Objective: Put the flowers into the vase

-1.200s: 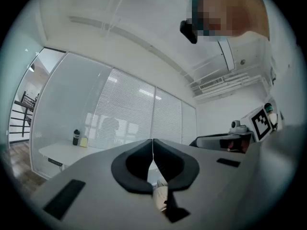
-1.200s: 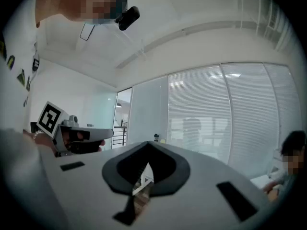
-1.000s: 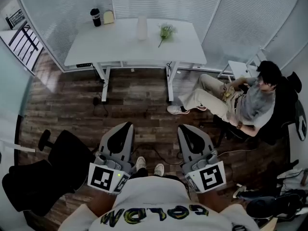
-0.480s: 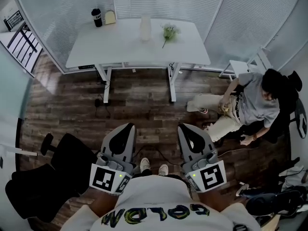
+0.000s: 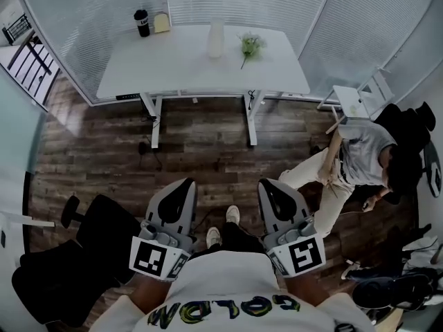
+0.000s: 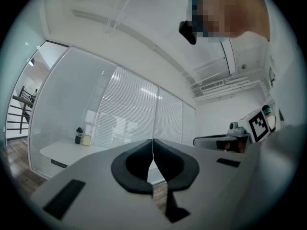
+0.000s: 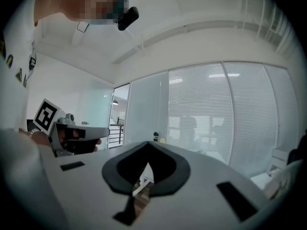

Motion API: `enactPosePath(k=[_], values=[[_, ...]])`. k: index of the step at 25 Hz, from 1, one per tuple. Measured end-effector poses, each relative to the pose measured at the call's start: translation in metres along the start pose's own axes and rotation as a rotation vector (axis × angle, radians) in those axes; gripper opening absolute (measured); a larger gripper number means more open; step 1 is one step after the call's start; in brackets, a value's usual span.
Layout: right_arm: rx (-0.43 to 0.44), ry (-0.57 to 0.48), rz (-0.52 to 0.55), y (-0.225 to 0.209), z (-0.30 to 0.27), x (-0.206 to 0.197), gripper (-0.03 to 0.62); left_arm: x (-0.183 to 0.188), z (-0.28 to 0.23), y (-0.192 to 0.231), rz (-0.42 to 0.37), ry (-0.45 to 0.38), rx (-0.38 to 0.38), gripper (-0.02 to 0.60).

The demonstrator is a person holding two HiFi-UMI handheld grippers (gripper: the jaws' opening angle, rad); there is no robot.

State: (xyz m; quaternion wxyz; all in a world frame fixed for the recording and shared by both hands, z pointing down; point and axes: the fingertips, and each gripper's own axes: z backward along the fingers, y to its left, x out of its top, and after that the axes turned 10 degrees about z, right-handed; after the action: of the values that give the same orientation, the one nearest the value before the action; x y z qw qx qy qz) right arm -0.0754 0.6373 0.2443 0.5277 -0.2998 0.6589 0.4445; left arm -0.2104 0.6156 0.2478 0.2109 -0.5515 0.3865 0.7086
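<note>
A white vase stands upright near the back of a white table far ahead in the head view. A green sprig of flowers lies on the table just right of the vase. My left gripper and right gripper are held side by side close to my body, well short of the table. Both are shut with nothing between their jaws. In the left gripper view the left gripper points level toward the table.
A black cup and a yellowish box stand at the table's back left. A seated person is on the right beside a small white stand. A black office chair sits at my left. Window blinds line the walls.
The table, vase and flowers have drawn nearer and shifted right in the head view. Both grippers stay shut in front of me. The seated person has bent forward and moved their legs.
</note>
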Motion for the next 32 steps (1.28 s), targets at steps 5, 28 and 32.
enactPosePath(k=[5, 28, 32], values=[[-0.004, 0.001, 0.006, -0.004, -0.018, -0.002, 0.009, 0.002, -0.013, 0.015, 0.004, -0.001, -0.002, 0.015], [-0.021, 0.002, -0.020, -0.173, -0.149, -0.042, 0.009, -0.002, -0.224, 0.064, 0.003, 0.016, 0.006, 0.015], [-0.026, 0.001, -0.020, -0.218, -0.172, -0.050, 0.009, -0.002, -0.274, 0.068, -0.002, 0.019, 0.005, 0.015]])
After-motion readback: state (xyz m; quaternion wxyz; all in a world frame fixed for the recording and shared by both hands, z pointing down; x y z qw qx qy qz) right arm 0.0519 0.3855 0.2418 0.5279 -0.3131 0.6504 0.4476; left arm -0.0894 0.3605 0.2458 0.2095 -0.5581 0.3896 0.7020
